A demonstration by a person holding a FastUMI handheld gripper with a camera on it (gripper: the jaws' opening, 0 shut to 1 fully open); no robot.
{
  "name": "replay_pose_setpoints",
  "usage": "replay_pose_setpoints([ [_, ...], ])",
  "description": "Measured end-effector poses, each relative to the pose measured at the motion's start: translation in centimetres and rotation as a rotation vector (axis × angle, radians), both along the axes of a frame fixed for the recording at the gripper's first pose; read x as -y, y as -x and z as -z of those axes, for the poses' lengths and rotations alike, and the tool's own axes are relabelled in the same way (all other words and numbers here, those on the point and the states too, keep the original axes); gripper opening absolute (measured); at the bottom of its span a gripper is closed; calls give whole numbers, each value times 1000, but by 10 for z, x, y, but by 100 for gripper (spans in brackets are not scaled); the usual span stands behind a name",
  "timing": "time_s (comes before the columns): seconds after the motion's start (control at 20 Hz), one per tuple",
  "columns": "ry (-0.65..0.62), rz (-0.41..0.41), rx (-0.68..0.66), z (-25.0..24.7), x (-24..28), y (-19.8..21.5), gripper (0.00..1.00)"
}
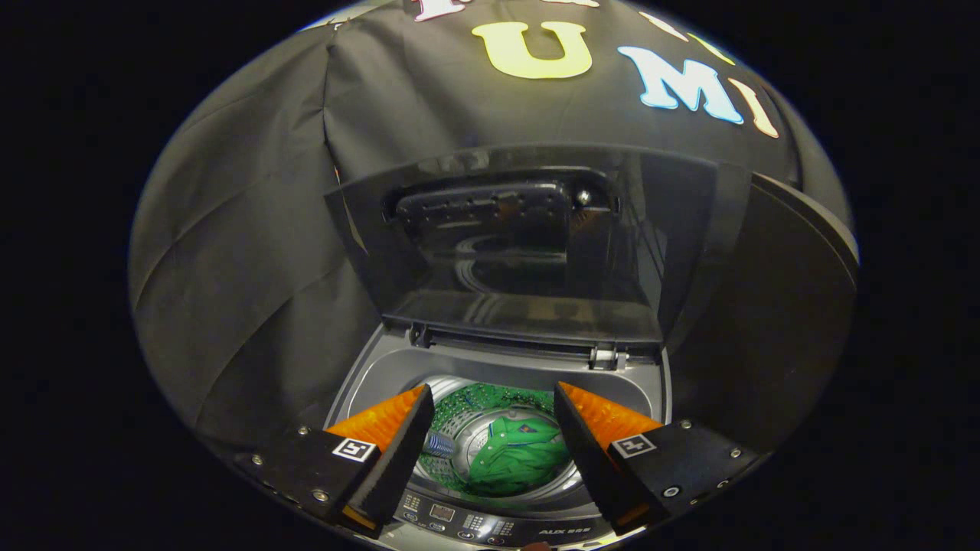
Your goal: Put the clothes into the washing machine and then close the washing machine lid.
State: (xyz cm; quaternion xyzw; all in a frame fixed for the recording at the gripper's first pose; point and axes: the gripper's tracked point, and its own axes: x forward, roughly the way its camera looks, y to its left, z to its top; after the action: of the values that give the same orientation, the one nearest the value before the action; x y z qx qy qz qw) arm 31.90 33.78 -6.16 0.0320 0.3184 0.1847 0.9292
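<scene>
A top-loading washing machine (383,367) sits below me with its dark see-through lid (528,252) standing upright at the back on two hinges. Down in the steel drum (467,436) lies a green garment (517,455), crumpled on the drum floor. My gripper (494,398) hovers open above the drum mouth, its two fingers spread wide with nothing between them. The garment lies well below and between the fingers, touching neither.
The machine's control panel (475,524) runs along the near rim, just under the fingers. Black booth cloth hangs close behind and on both sides of the raised lid.
</scene>
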Motion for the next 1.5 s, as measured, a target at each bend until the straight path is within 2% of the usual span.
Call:
replay_pose_setpoints([
  [0.35, -45, 8, 155, -44, -4, -12, 96],
  [0.85, -40, 76, 435, -127, 1, -38, 96],
  [1.1, -48, 118, 474, -154, 1, -60, 96],
  [1.5, -55, 161, 454, -171, -4, -96, 96],
])
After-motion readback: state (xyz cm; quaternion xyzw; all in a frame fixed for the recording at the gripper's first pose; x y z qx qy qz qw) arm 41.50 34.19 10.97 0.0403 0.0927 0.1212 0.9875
